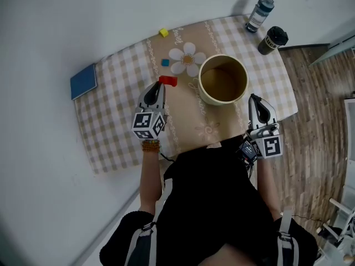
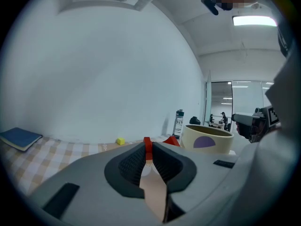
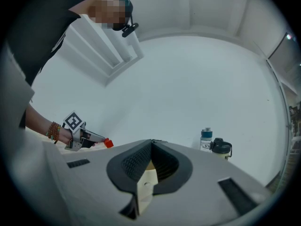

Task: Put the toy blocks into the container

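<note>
Left gripper (image 1: 161, 87) clamps red block (image 1: 168, 81) above cloth (image 1: 116, 121), beside container (image 1: 203, 91); right gripper (image 1: 254, 100) jaws apparently together, empty.

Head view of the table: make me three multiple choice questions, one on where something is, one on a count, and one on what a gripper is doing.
1. Where is the yellow block? A: at the far edge of the table. B: inside the tub. C: on the book.
2. How many blocks lie loose on the table? A: one. B: two. C: four.
3. What is the left gripper doing? A: closed on a red block. B: open and empty. C: closed on a bottle.
Answers: A, it sits by the far edge, away from the person; B, only the yellow block and a blue block lie loose; A, the red block is pinched between its jaws.
</note>
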